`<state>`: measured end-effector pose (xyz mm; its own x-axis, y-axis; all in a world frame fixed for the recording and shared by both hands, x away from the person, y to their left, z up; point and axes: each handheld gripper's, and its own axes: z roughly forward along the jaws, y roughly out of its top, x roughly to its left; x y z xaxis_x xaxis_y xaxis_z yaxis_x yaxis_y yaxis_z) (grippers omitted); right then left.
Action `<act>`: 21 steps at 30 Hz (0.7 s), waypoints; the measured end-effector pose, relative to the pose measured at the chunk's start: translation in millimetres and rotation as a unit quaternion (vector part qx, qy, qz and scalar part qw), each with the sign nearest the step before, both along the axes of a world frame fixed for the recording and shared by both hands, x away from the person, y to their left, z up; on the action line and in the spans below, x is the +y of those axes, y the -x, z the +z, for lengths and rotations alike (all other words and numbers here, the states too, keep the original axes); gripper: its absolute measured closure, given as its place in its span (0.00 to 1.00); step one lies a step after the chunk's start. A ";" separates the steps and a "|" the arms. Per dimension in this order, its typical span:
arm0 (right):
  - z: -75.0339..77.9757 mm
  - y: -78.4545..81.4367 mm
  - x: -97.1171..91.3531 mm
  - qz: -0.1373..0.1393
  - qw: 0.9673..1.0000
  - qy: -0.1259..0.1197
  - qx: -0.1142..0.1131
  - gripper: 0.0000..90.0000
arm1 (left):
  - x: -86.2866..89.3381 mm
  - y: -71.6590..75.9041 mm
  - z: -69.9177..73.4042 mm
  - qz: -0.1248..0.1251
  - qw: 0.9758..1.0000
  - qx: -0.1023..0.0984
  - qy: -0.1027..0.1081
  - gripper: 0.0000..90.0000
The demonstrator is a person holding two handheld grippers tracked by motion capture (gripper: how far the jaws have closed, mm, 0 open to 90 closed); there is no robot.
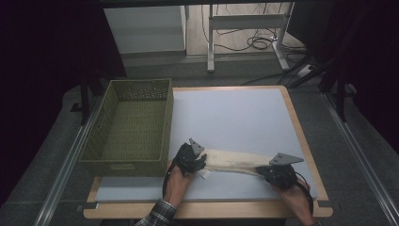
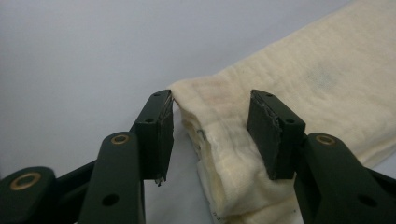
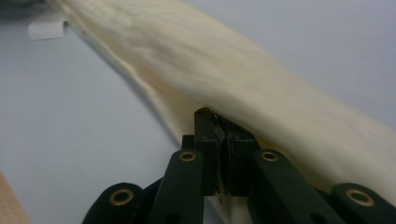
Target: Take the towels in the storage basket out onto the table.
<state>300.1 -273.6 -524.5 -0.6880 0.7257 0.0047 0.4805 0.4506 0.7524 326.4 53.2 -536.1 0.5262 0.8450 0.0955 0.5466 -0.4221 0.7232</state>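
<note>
Between your two grippers, on the near part of the table, lies the cream cloth, folded into a long band that runs from one tool to the other; your right gripper has its jaws pressed together on the band's thin lower edge, the bulk of the cloth passing just above and beyond the fingertips; your left gripper stands about half open around the band's folded end, one pad against the fold, the other at its corner with a gap beside it lower down, so nothing is clamped there; a small white tag lies on the table at the far end of the band, seen from the right gripper; just beyond your left gripper, to its outer side, sits the green basket, its near corner close to the tool; ahead of both grippers the table surface lies bare to its far edge; the table's right edge runs near your right gripper.
</note>
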 end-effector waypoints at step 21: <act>23.7 20.0 -69.9 -0.052 0.998 -0.041 0.006 0.86 | -6.3 9.1 22.4 -0.029 0.999 -0.013 0.017 0.52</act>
<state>280.0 -343.5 -500.8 -0.6093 0.7895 0.0737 0.5297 0.3361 0.7787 317.3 46.9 -513.7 0.5719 0.8164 0.0802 0.5036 -0.4266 0.7513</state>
